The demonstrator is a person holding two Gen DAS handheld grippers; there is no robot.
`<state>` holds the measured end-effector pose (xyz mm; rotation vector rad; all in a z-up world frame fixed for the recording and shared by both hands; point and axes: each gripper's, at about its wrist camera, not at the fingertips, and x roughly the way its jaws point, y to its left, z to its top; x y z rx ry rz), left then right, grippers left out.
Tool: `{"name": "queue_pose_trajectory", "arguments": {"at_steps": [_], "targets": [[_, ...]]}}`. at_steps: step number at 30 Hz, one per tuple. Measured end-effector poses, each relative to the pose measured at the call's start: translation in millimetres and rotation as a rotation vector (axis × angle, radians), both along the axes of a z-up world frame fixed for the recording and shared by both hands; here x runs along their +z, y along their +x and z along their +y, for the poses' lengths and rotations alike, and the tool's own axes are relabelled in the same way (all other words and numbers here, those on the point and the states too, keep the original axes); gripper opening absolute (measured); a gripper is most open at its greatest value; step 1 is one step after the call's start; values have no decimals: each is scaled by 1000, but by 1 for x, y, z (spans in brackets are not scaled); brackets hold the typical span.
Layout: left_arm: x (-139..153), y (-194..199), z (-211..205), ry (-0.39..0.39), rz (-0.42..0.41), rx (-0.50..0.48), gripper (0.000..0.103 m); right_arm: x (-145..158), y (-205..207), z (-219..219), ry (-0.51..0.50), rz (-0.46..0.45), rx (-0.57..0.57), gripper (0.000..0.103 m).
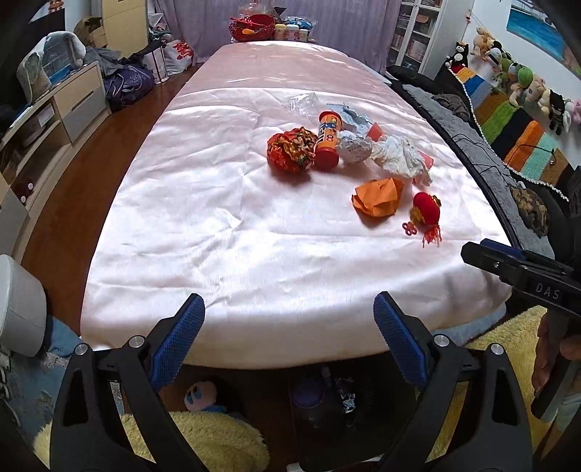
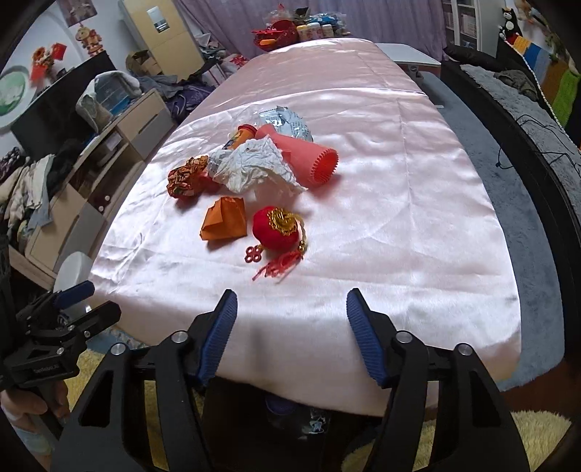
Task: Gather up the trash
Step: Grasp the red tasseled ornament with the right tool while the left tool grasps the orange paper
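Trash lies in a loose pile on the pink-clothed table (image 1: 218, 225) (image 2: 399, 225): a crumpled red-gold wrapper (image 1: 290, 150) (image 2: 187, 177), an orange tube can (image 1: 326, 139) (image 2: 239, 136), crumpled white paper (image 1: 397, 156) (image 2: 250, 167), folded orange paper (image 1: 377, 196) (image 2: 224, 219), a red lantern ornament (image 1: 425, 207) (image 2: 277, 227), a pink ridged cup (image 2: 308, 159) on its side and clear plastic wrap (image 1: 303, 101) (image 2: 287, 121). My left gripper (image 1: 288, 316) and right gripper (image 2: 290, 312) are open and empty at the table's near edge, well short of the pile.
A white bin (image 1: 18, 308) (image 2: 74, 272) stands on the floor left of the table. A dark sofa with a grey throw (image 1: 472, 138) (image 2: 508, 119) runs along the right. Drawers (image 1: 72, 105) line the left wall. Baskets and bottles (image 1: 268, 27) sit at the table's far end.
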<state>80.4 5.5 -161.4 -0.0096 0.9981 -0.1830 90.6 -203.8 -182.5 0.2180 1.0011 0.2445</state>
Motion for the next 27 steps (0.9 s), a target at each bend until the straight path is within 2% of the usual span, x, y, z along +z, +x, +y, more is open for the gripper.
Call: {"name": "queue_pose_trajectory", "arguments": {"at_steps": [1,3,12,21,23,24,27], "targets": [[0,5,-2,-4,0,-6,84,-1,6,2,3,-3,8,51],[0,14,-6,-6,-2,-17,83,-1,15,6,5,-11,19,47],[-5,42,-24,-16,11,-55,82,-18,54,18,-12,9,49,47],[-15,61,-48,-16,35,-118,82,-18,76,23,-25,-18,75,48],[-16,64,-53,-18,38,-128,82,-18,80,23,-33,-23,77,46],[-17,66,-56,-19,39,-134,82,-17,81,23,-38,-24,79,36],[-18,71,-64,-20,43,-157,82,-16,84,17,-49,-23,68,36]]}}
